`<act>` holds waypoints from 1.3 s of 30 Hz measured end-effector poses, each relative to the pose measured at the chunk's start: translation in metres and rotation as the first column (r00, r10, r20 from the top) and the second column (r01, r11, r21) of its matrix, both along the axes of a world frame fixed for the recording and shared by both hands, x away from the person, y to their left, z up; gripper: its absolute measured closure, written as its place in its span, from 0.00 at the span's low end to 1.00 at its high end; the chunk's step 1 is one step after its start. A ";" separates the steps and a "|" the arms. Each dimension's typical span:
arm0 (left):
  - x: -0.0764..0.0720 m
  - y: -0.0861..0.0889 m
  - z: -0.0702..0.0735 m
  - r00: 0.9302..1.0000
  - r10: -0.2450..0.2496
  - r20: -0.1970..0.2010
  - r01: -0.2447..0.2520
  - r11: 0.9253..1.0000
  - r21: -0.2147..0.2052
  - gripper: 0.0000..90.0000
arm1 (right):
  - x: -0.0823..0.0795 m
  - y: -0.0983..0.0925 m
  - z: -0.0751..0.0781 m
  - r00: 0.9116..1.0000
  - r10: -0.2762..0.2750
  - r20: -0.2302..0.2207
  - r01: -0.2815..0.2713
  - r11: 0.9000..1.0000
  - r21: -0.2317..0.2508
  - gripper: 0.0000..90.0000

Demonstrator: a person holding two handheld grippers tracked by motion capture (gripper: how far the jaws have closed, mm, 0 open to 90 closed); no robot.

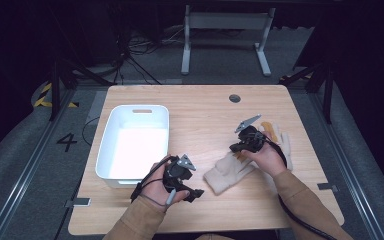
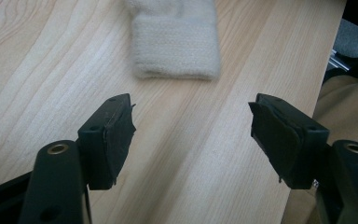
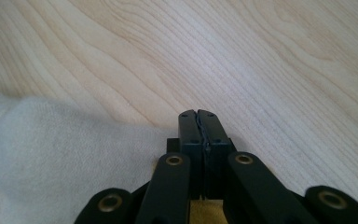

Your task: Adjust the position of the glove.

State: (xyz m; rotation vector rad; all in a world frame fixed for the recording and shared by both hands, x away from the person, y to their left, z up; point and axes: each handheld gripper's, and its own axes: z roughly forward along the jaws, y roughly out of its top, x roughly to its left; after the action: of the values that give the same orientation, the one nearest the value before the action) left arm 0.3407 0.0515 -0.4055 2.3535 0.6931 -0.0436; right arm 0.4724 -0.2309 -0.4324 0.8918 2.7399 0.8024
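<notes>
From the high view, the left gripper (image 1: 194, 194) hovers over the pale wooden table (image 1: 200, 110) with the white plastic bin (image 1: 135, 140) behind it, while the right gripper (image 1: 234, 147) sits at the finger end of the cream knitted glove (image 1: 228, 172).

In the left gripper view, the jaws stand spread — the glove's ribbed cuff (image 2: 176, 44) lies ahead of them, apart from both pads.

In the right gripper view, the jaws are pressed together, glove cloth (image 3: 65, 154) just left of them; whether they pinch it I cannot tell.
</notes>
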 end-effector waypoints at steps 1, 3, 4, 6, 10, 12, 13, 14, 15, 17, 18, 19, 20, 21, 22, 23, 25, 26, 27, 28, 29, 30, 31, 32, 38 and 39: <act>0.001 -0.001 0.000 1.000 0.000 -0.003 0.000 1.000 0.000 0.34 | -0.001 -0.001 -0.001 1.000 -0.002 0.000 0.002 1.000 -0.001 0.99; 0.003 -0.003 0.000 1.000 -0.006 -0.004 0.006 1.000 -0.001 0.35 | -0.003 -0.004 -0.001 1.000 -0.005 -0.010 0.005 1.000 -0.005 0.99; 0.004 -0.003 0.000 1.000 -0.009 -0.004 0.009 1.000 0.001 0.35 | -0.004 -0.005 -0.001 1.000 -0.010 -0.013 0.010 1.000 -0.005 0.99; 0.006 -0.006 0.001 1.000 -0.011 -0.003 0.011 1.000 -0.004 0.35 | -0.007 -0.009 -0.001 1.000 -0.009 -0.014 0.009 1.000 -0.009 0.99; 0.010 -0.011 0.002 1.000 -0.009 0.001 0.009 1.000 -0.005 0.35 | -0.016 -0.017 0.000 0.999 -0.014 -0.028 0.013 1.000 -0.027 0.99; 0.013 -0.013 0.002 1.000 -0.002 0.003 0.002 1.000 -0.004 0.35 | -0.018 -0.018 0.000 0.999 -0.015 -0.030 0.014 0.999 -0.030 0.99; 0.014 -0.014 0.002 1.000 0.003 0.002 -0.003 1.000 -0.006 0.35 | -0.020 -0.019 0.000 0.999 -0.020 -0.036 0.019 0.999 -0.034 0.99; 0.015 -0.015 0.003 1.000 0.008 0.003 -0.008 1.000 -0.009 0.35 | -0.022 -0.021 0.000 0.999 -0.016 -0.035 0.015 0.999 -0.039 0.99; 0.017 -0.016 0.003 1.000 0.011 0.003 -0.011 1.000 -0.012 0.35 | -0.024 -0.023 0.000 0.999 -0.018 -0.036 0.017 0.999 -0.041 0.99; 0.020 -0.017 0.004 1.000 0.018 0.006 -0.018 1.000 -0.018 0.35 | -0.028 -0.025 0.000 0.999 -0.020 -0.041 0.018 0.999 -0.044 0.99; 0.022 -0.018 0.005 1.000 0.020 0.005 -0.020 1.000 -0.022 0.35 | -0.030 -0.027 0.000 0.999 -0.020 -0.042 0.018 0.999 -0.045 0.99; 0.025 -0.019 0.007 1.000 0.024 0.009 -0.023 0.999 -0.038 0.35 | -0.034 -0.028 0.000 0.999 -0.020 -0.043 0.018 0.999 -0.048 0.99; 0.025 -0.019 0.007 1.000 0.024 0.009 -0.023 0.999 -0.038 0.34 | -0.034 -0.028 0.000 0.999 -0.020 -0.043 0.018 0.999 -0.048 0.99; 0.027 -0.020 0.008 0.999 0.030 0.011 -0.030 0.998 -0.051 0.34 | -0.036 -0.029 0.000 0.999 -0.017 -0.045 0.014 0.999 -0.051 0.99; 0.029 -0.020 0.009 0.999 0.040 0.011 -0.039 0.997 -0.067 0.33 | -0.040 -0.029 -0.001 0.999 -0.013 -0.049 0.010 0.998 -0.054 0.99; 0.029 -0.020 0.009 0.999 0.040 0.011 -0.039 0.997 -0.067 0.33 | -0.042 -0.029 0.000 0.998 -0.012 -0.054 0.009 0.998 -0.058 0.99; 0.031 -0.020 0.011 0.999 0.040 0.013 -0.039 0.997 -0.072 0.33 | -0.044 -0.029 0.000 0.999 -0.006 -0.054 0.002 0.998 -0.062 0.99; 0.031 -0.021 0.011 0.999 0.038 0.013 -0.037 0.997 -0.070 0.33 | -0.046 -0.029 0.000 0.998 -0.002 -0.056 -0.002 0.998 -0.064 0.99; 0.032 -0.021 0.011 0.999 0.039 0.015 -0.038 0.997 -0.068 0.33 | -0.048 -0.028 0.001 0.998 -0.002 -0.060 -0.002 0.998 -0.064 0.99; 0.033 -0.021 0.011 0.999 0.041 0.015 -0.040 0.997 -0.070 0.33 | -0.049 -0.028 0.001 0.998 0.006 -0.062 -0.011 0.998 -0.069 0.99; 0.033 -0.022 0.011 0.999 0.042 0.013 -0.041 0.997 -0.072 0.33 | -0.051 -0.027 0.001 0.998 0.010 -0.064 -0.015 0.997 -0.072 0.99; 0.034 -0.022 0.011 0.999 0.039 0.013 -0.038 0.997 -0.068 0.33 | -0.052 -0.027 0.001 0.998 0.014 -0.066 -0.019 0.997 -0.072 0.99; 0.034 -0.022 0.011 0.999 0.039 0.013 -0.038 0.997 -0.067 0.33 | -0.053 -0.027 0.002 0.998 0.013 -0.057 -0.017 0.997 -0.072 0.99; 0.034 -0.022 0.011 0.999 0.035 0.014 -0.034 0.997 -0.064 0.33 | -0.054 -0.028 0.003 0.999 0.015 -0.051 -0.018 0.997 -0.070 0.99; 0.035 -0.021 0.015 0.999 0.028 0.022 -0.027 0.998 -0.051 0.37 | -0.059 -0.044 0.021 1.000 -0.020 -0.003 0.020 0.999 -0.029 0.99; 0.035 -0.020 0.017 1.000 0.023 0.022 -0.021 0.999 -0.049 0.38 | -0.060 -0.049 0.024 1.000 -0.031 0.004 0.031 0.999 -0.022 0.99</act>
State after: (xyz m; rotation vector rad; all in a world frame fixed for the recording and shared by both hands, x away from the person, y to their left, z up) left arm 0.3760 0.0310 -0.3890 2.2959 0.6992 -0.0241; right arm 0.4123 -0.2798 -0.4079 0.9250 2.7193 0.7663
